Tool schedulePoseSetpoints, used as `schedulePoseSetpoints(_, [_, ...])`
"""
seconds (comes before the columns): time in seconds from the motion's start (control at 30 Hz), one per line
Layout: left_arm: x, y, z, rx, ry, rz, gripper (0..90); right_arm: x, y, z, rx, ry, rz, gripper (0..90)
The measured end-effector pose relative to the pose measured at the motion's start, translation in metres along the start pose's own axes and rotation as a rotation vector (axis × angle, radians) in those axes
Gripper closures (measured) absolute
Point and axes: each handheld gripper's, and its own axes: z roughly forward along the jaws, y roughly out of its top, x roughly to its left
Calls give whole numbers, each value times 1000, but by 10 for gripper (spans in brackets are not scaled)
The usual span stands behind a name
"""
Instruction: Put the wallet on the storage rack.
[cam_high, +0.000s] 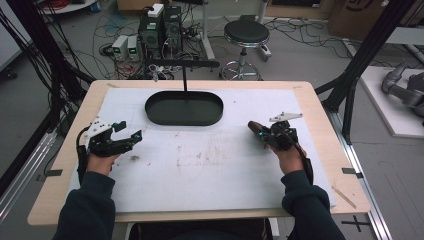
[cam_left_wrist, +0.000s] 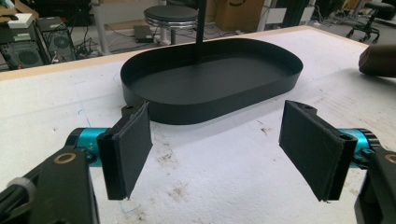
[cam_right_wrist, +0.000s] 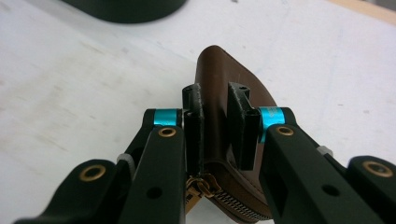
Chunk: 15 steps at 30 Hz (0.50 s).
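Note:
My right gripper (cam_high: 261, 134) (cam_right_wrist: 219, 128) is shut on a brown leather zip pouch (cam_high: 253, 125) (cam_right_wrist: 233, 65), held on edge just above the white mat at the table's right. Its zipper end lies near the gripper's body. The pouch's far end also shows at the right edge of the left gripper view (cam_left_wrist: 379, 59). My left gripper (cam_high: 129, 131) (cam_left_wrist: 219, 149) rests low over the mat at the left, open, with nothing between its pads (cam_left_wrist: 133, 144). It points toward a black oval tray (cam_high: 151, 107) (cam_left_wrist: 210, 112) (cam_right_wrist: 126, 9) at the mat's far middle.
A thin black post (cam_high: 184, 80) (cam_left_wrist: 200, 32) rises from the tray's back part and carries a crossbar. The white mat (cam_high: 210, 165) has faint stains near the left hand. Beyond the table stand a round stool (cam_high: 246, 34) and computer boxes (cam_high: 160, 27) among cables.

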Motion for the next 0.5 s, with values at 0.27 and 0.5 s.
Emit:
schedulePoseSetpoints(0.27, [0, 0, -1, 2, -1, 3, 254, -9, -2, -5, -45, 109, 85, 791])
schedulePoseSetpoints(0.5, [-2, -1, 1, 9, -10, 3, 254, -24, -7, -10, -85, 67, 134, 777])
